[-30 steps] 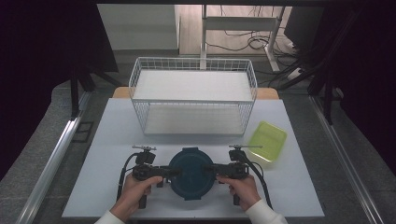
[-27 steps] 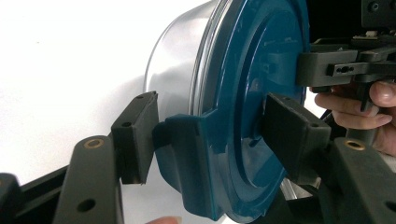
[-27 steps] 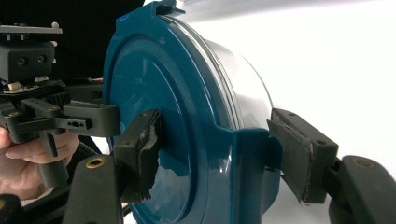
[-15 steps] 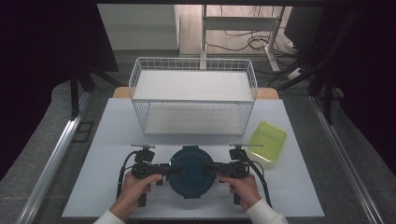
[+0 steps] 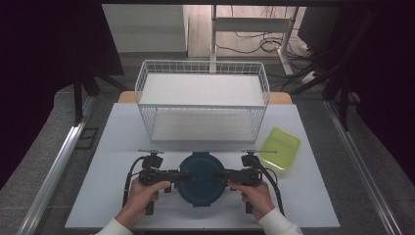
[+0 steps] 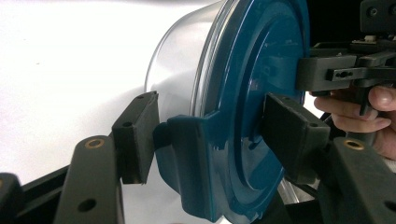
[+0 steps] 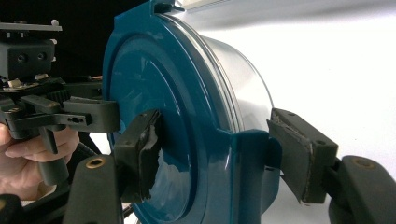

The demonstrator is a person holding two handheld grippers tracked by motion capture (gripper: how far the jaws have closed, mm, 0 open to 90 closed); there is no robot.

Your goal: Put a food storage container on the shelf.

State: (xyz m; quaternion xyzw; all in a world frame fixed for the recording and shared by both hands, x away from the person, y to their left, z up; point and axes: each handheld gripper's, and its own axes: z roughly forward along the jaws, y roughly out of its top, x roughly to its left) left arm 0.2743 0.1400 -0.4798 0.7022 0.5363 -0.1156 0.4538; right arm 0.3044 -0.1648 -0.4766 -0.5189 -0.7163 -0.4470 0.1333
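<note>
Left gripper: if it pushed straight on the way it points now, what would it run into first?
The left gripper points across the table at the round container's blue lid, whose side latch already sits between its jaws. It would likely meet that latch and the lid's rim first; the right gripper lies beyond.

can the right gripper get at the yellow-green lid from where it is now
Probably not right away: the right gripper has its jaws around a latch of the blue-lidded container. The yellow-green lid lies close on its side with bare table between, so once it lets go, likely yes.

Lab, white table (image 5: 122, 147), floor cables (image 5: 254, 46)
</note>
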